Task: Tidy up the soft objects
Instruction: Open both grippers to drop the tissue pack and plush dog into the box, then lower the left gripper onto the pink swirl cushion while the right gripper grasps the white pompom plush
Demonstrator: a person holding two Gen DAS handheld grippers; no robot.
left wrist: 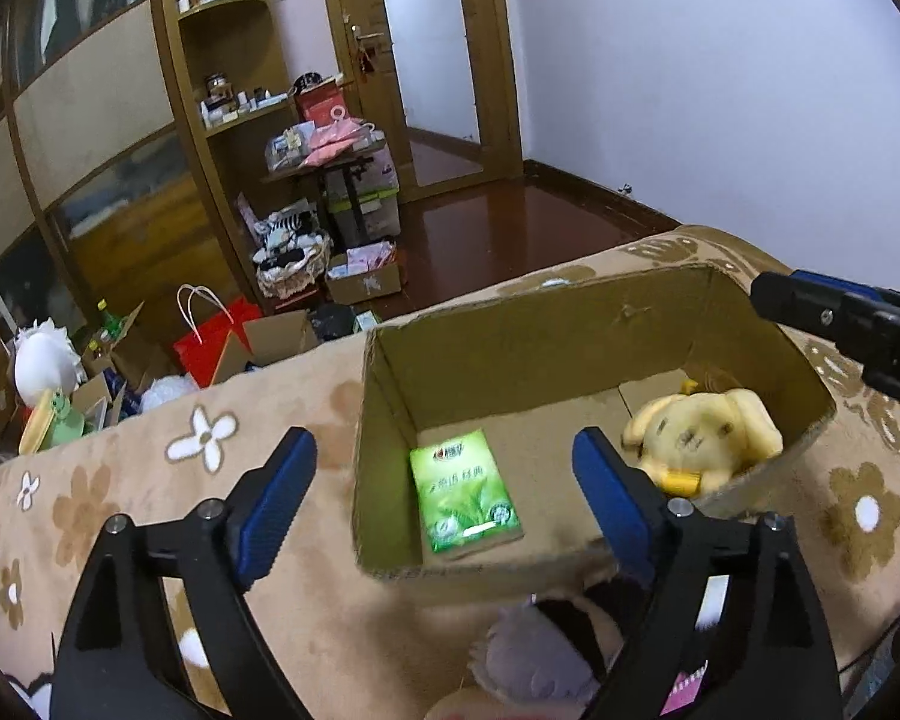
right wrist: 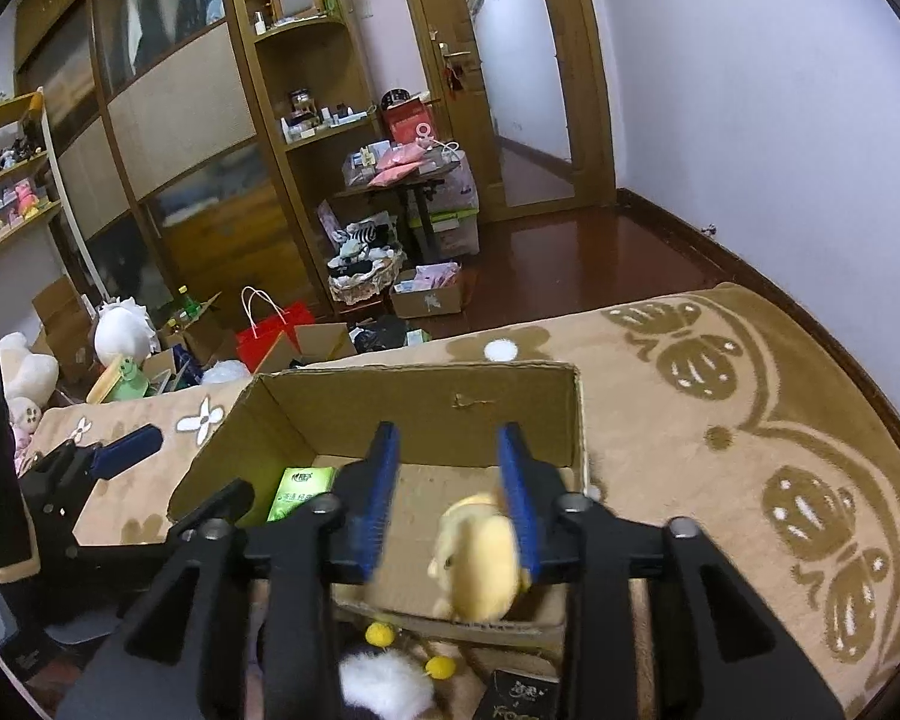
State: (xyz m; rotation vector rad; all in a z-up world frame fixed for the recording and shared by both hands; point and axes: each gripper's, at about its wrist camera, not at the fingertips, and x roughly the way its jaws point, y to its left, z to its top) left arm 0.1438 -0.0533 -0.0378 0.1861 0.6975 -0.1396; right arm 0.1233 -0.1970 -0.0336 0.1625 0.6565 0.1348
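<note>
A: Cardboard box (left wrist: 546, 324) on the floral bed blanket (left wrist: 150, 480). Contents?
B: Green tissue pack (left wrist: 465, 489) at 7 o'clock on the box floor, yellow plush dog (left wrist: 702, 429) at 4 o'clock corner.
A: Tongs?
B: Left tongs (left wrist: 444, 483) wide apart, empty, above the near wall. Right tongs (right wrist: 450, 498) apart over the box, plush dog (right wrist: 480, 558) below, not clamped.
A: Outside?
B: Grey-brown plush (left wrist: 540, 654) against the near wall.
</note>
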